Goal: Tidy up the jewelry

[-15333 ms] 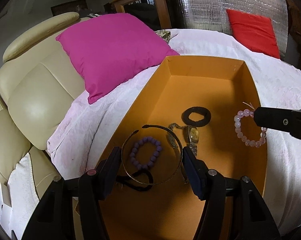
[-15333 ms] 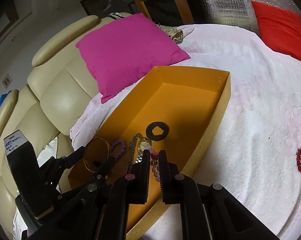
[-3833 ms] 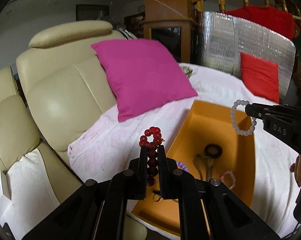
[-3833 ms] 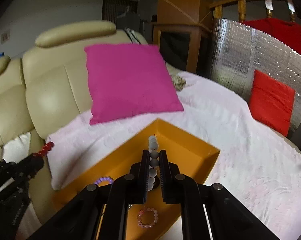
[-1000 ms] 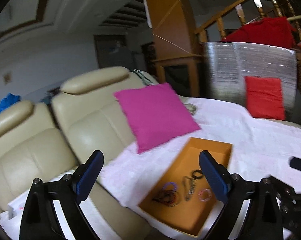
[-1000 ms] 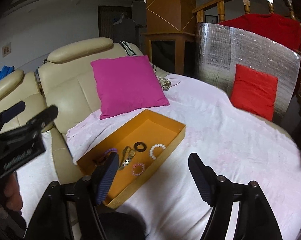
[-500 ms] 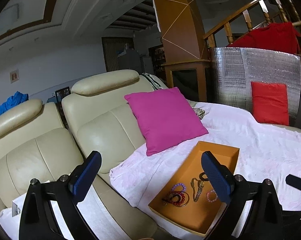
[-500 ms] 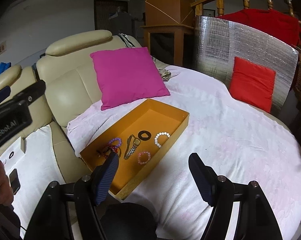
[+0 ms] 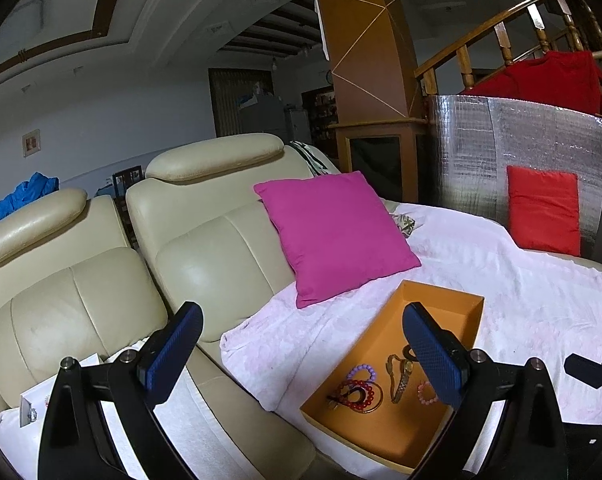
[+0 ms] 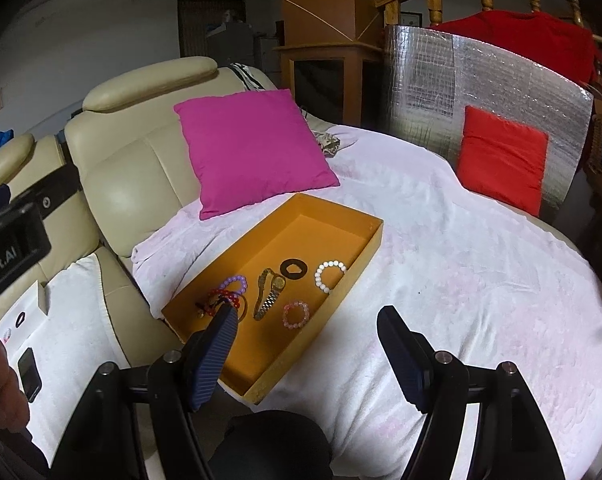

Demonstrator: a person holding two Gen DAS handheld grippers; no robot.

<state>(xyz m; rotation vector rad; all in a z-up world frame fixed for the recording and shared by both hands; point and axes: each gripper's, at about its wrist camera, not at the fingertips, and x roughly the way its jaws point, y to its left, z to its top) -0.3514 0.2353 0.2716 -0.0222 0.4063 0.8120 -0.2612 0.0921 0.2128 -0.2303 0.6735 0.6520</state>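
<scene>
Both the left gripper and the right gripper are spread wide with nothing between their ribbed blue pads. The jewelry lies in a shallow orange cardboard tray on a fuzzy white blanket: a white bead bracelet, a pink one, a metal-link watch, a flat black ring, purple beads, and red beads seemingly tangled with a thin gold bangle. A magenta pillow leans on the cream leather sofa.

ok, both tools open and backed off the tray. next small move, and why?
Probably none on the jewelry: hold both tools back and end. The left tool and right tool are open and hold nothing, the bracelets, such as the white bead bracelet, and the watch lie inside the orange tray, and none shows on the white cover.
</scene>
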